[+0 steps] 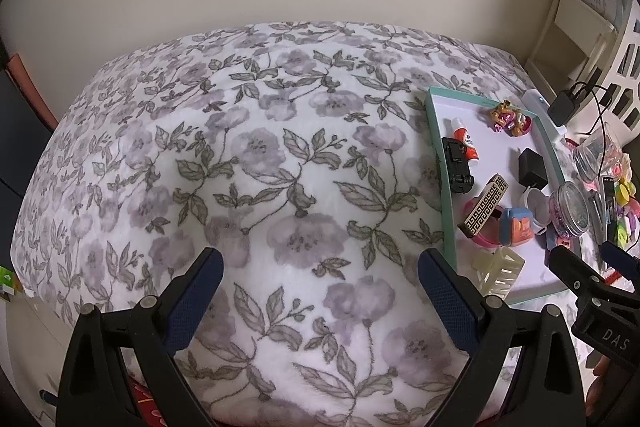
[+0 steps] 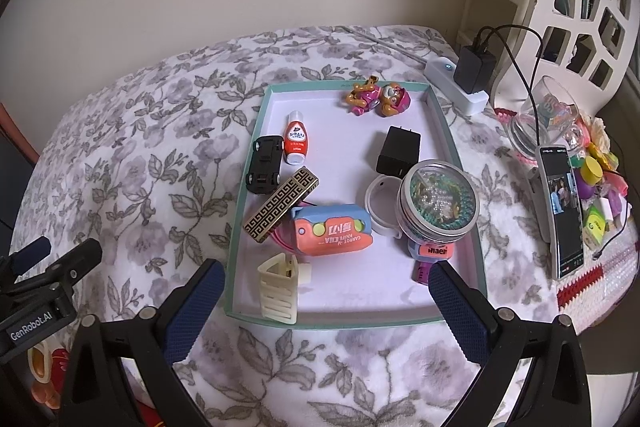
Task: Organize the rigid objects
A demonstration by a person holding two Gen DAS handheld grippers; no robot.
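Observation:
A teal-rimmed tray [image 2: 460,163] lies on a floral blanket; it also shows in the left wrist view [image 1: 438,151]. In it are a black toy car [image 2: 264,163], a small red-white bottle [image 2: 296,143], a patterned gold-black bar [image 2: 280,205], an orange-blue toy [image 2: 330,231], a cream hair claw [image 2: 280,285], a black charger [image 2: 398,151], a bead jar [image 2: 438,205] and a pink dog toy [image 2: 376,97]. My right gripper [image 2: 326,297] is open over the tray's near edge. My left gripper [image 1: 320,285] is open and empty above bare blanket, left of the tray.
A white power strip [image 2: 456,81] with a black plug and cable lies behind the tray. A phone [image 2: 562,211], a glass jar [image 2: 540,119] and small colourful toys [image 2: 600,195] lie to the right. A white lattice basket [image 2: 580,7] stands at the far right by the wall.

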